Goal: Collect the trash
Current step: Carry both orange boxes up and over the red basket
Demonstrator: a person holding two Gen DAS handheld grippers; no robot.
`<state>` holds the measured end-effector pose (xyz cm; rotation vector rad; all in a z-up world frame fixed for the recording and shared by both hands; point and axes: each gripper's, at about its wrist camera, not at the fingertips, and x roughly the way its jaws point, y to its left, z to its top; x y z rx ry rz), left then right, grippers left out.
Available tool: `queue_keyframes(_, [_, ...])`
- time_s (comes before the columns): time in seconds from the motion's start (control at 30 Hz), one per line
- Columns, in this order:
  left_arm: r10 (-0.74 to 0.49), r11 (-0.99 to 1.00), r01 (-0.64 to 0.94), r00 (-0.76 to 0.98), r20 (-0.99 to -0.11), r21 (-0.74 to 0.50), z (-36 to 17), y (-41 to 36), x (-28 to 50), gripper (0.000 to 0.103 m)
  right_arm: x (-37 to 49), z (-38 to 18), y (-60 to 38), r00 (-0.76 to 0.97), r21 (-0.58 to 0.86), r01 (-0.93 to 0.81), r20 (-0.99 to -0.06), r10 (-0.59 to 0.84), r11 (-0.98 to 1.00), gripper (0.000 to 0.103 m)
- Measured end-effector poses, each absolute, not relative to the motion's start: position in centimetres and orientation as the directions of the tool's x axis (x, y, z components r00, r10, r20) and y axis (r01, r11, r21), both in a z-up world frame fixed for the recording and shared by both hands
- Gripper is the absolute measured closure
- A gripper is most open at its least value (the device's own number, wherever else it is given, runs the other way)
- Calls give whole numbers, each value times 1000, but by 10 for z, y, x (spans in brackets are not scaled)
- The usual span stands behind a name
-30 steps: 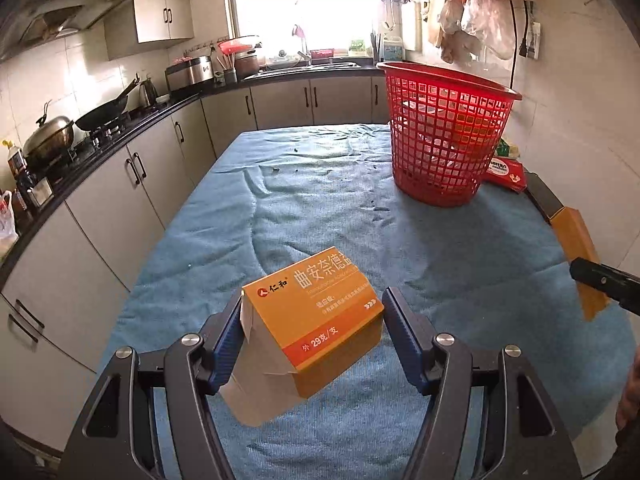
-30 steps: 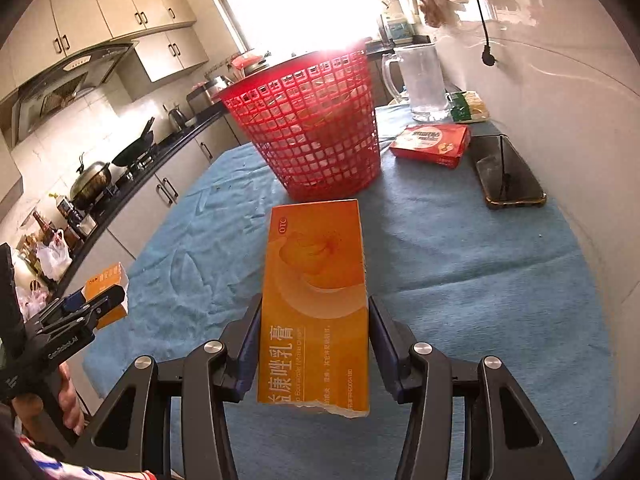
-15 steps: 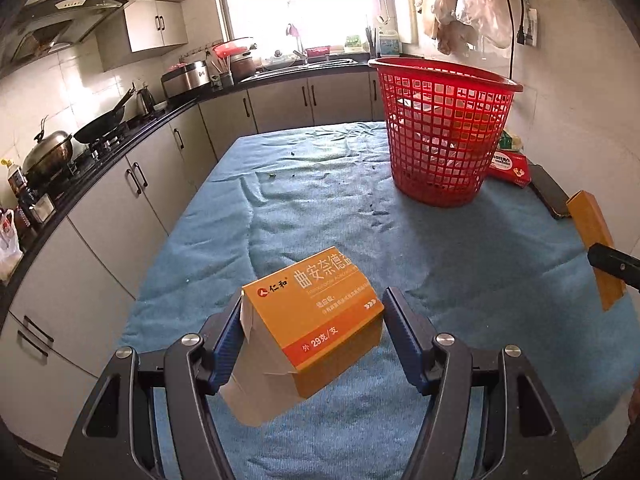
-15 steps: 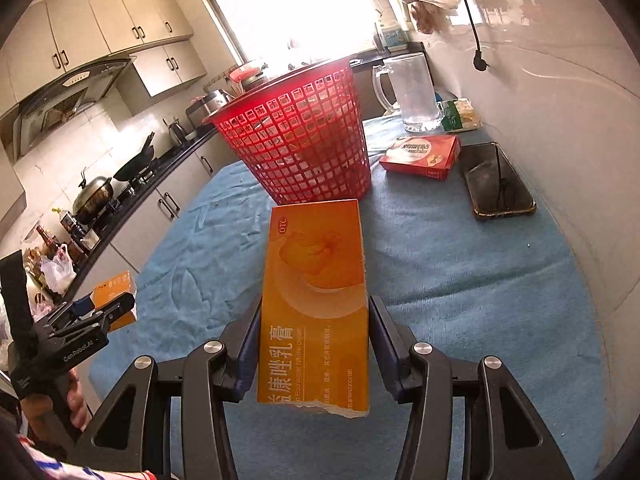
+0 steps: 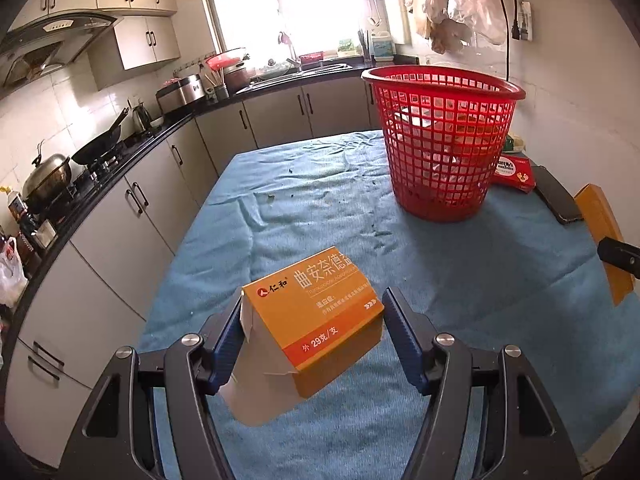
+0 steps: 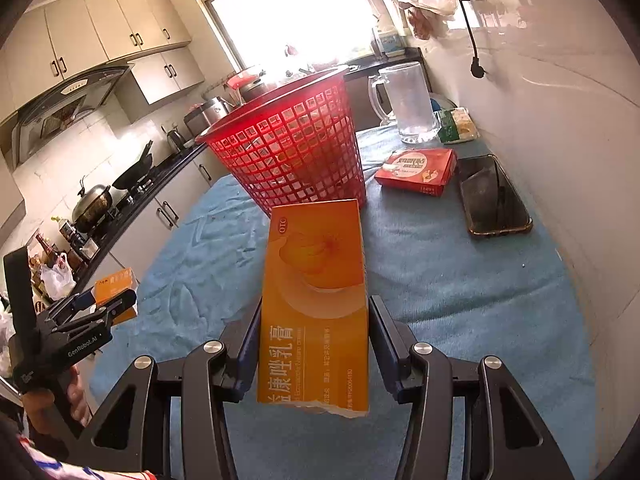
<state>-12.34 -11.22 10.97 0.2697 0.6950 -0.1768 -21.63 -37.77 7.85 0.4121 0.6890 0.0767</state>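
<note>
Kitchen table under blue cloth [image 5: 460,280] bears red basket [image 5: 442,148]; both grippers' fingers clamp orange boxes.

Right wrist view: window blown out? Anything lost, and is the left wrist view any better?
Right wrist view: window clips to white, washing out the red basket rim; long orange box print stays sharp. Left wrist view: window also clips, but basket rim and small orange box are evenly lit; fisheye bends the cabinets.

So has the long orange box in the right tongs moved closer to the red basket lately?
Yes. The long orange box now sits lower against the red basket, which looks slightly farther off: it has backed away.
</note>
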Motion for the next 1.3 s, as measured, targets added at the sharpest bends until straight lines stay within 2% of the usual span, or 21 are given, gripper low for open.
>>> queue_keyframes(0.37, [-130,941,297,757,-641,160,131,-116,-111,37,-210,89,-372,775,373,52,-600,198,926,49])
queue_keyframes(0.67, [-146,920,329,792,-592,212,160,-129,-103,37,-202,108,-367,784,342,42,-593,181,939,49])
queue_keyframes(1.3, [-190,890,360,850,-491,279,225,-144,-84,37,-166,175,-355,840,308,-20,-511,183,951,49])
